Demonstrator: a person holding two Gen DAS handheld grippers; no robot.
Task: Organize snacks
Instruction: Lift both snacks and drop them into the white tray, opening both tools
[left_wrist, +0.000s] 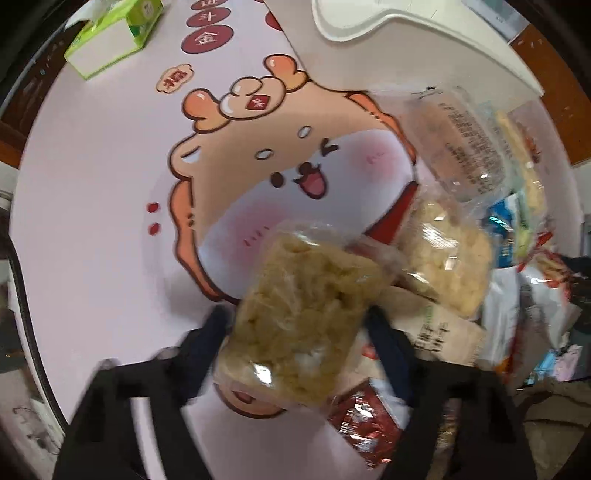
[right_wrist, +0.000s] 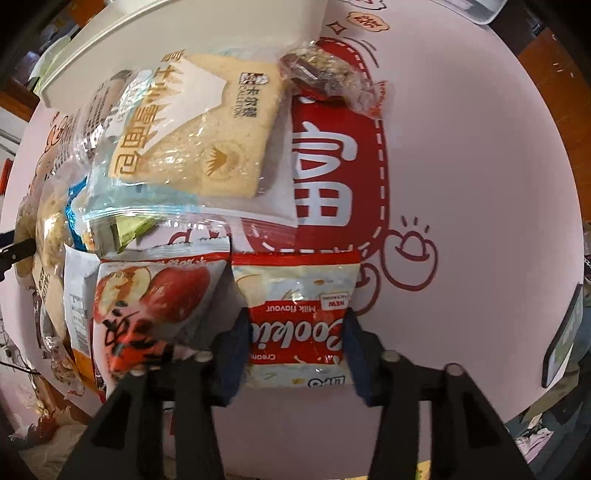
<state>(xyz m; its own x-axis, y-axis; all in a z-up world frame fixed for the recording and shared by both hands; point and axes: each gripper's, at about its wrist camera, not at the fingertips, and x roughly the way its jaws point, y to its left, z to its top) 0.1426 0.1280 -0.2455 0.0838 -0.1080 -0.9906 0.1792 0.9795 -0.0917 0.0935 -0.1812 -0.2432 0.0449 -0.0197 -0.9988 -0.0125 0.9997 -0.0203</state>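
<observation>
**Both grippers closing on snack packs over the cartoon mat**

The left gripper is pointing down at the desk, which is covered by a pink mat with a cartoon animal print. Its two dark fingers are sitting on either side of a clear-wrapped yellowish puffed-rice bar, pressing against the wrapper's sides, so it is gripping that bar at a medium width. The bar is lying tilted, its far end pointing up and left over the cartoon's cheek. A second similar bar is lying just beside it to the right, and a clear pack with printed text is resting further up. A small red foil sachet is sitting below the held bar. A green tissue box is standing well apart at the top left, and a white tray is sitting at the top edge.

The right gripper is also pointing down. Its blue-padded fingers are flanking a red-and-white cookie pack (label reads upside down), touching both side edges, so it is holding it at a narrow setting. An apple-print snack bag is lying just left of it, touching. A tan bread pack is resting higher up, and a small dark nut bar is lying near the top. A phone is lying at the right edge.
</observation>
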